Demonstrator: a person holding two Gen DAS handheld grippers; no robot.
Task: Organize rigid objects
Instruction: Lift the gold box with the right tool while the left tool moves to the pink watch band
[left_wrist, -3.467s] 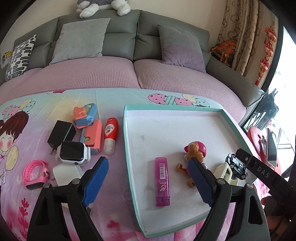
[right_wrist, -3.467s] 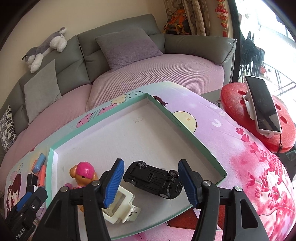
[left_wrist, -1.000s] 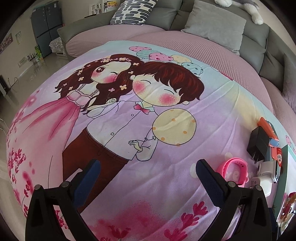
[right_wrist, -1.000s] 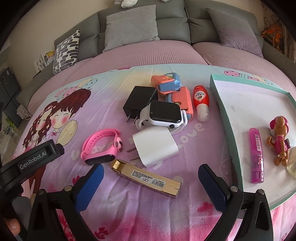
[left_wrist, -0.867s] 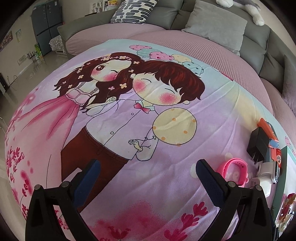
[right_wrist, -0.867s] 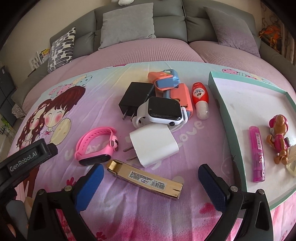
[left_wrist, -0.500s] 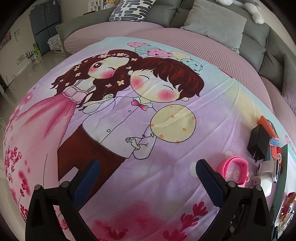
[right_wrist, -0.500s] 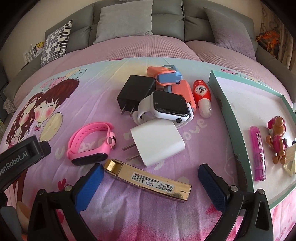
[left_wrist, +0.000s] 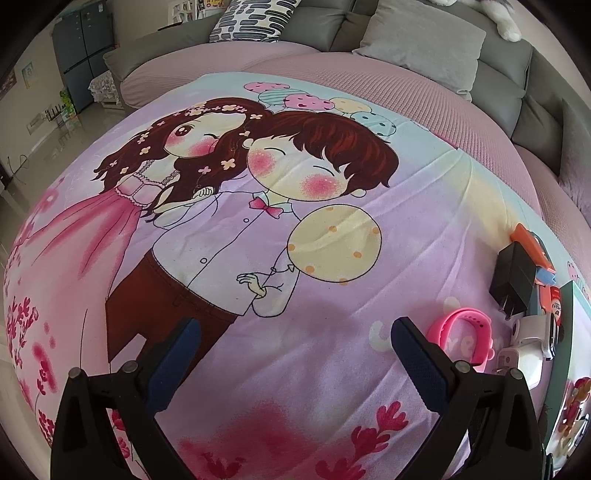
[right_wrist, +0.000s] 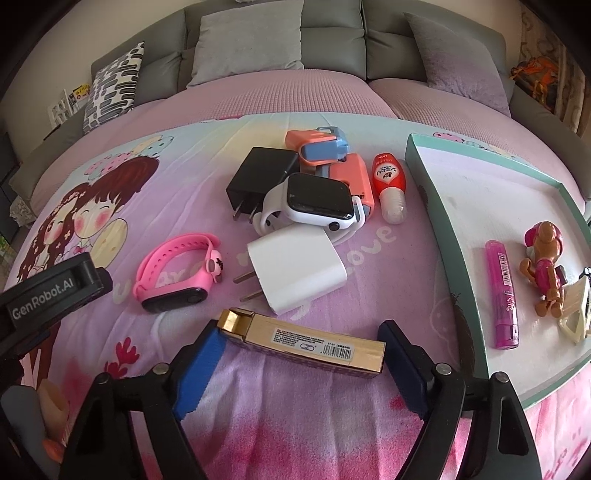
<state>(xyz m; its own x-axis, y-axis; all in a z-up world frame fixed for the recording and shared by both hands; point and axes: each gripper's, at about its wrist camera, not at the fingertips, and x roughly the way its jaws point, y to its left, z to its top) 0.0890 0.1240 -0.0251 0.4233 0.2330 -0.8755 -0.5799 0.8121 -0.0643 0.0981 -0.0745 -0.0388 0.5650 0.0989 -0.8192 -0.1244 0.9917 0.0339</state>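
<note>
My right gripper (right_wrist: 299, 350) is open, its blue pads on either side of a flat gold box (right_wrist: 306, 341) lying on the cartoon-print cloth. Beyond it lie a white charger (right_wrist: 295, 271), a pink wristband (right_wrist: 177, 273), a white smartwatch (right_wrist: 314, 203), a black charger (right_wrist: 258, 173), orange-and-blue cases (right_wrist: 321, 146) and a red tube (right_wrist: 389, 186). The teal-rimmed tray (right_wrist: 432, 206) at right holds a magenta stick (right_wrist: 502, 291) and a toy dog (right_wrist: 545, 258). My left gripper (left_wrist: 291, 354) is open and empty over bare cloth; the pink wristband (left_wrist: 461, 339) lies to its right.
The cloth (left_wrist: 258, 221) covers a rounded surface that falls away at the left and front. A grey sofa (right_wrist: 295, 40) with cushions stands behind. The left gripper's body (right_wrist: 51, 291) shows at the left edge of the right wrist view.
My right gripper has moved forward and down, so the gold box now lies between its pads. The left gripper has barely moved.
</note>
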